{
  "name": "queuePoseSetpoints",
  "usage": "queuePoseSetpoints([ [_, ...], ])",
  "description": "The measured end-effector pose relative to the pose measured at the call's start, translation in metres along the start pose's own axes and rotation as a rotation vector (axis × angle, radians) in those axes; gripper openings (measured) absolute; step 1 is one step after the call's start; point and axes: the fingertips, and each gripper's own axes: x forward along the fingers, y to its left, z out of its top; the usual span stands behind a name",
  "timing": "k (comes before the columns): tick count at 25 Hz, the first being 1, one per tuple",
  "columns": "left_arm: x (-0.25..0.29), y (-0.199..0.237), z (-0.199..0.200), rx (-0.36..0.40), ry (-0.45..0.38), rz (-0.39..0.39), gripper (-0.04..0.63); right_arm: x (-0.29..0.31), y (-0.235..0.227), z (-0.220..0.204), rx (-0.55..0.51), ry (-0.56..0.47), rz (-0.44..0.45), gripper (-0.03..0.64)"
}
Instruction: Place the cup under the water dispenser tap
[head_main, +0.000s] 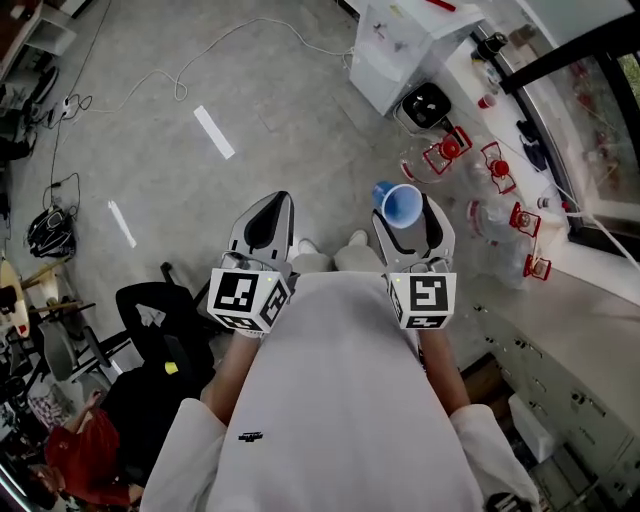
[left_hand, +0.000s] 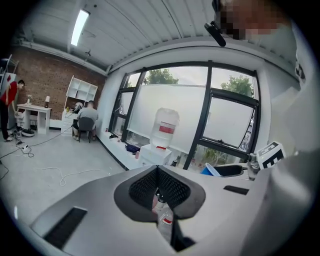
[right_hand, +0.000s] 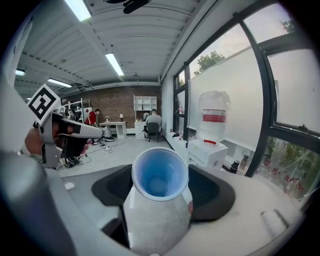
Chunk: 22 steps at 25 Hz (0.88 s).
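The right gripper (head_main: 411, 222) is clamped on the blue cup (right_hand: 160, 176), whose mouth faces forward, so the pick-up looks done. The left gripper (left_hand: 158, 171) has its jaws together with nothing in them. The water dispenser (right_hand: 212, 150) stands well apart, far right by the window. Carrying the cup over and placing it there remains.

Bright daylight through the windows (right_hand: 235, 95) plus ceiling strips (right_hand: 114, 64); fisheye views curve, edges dark
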Motion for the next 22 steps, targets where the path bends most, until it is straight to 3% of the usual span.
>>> queuePoseSetpoints([
  [14, 0.034, -0.065, 0.002, 0.045, -0.017, 0.025, 0.008, -0.006, -0.053, 0.013, -0.01, -0.086, 0.066, 0.357],
  [22, 0.06, -0.1, -0.015, 0.038, 0.016, 0.006, 0.008, -0.013, -0.092, 0.0, 0.013, -0.073, 0.059, 0.356],
])
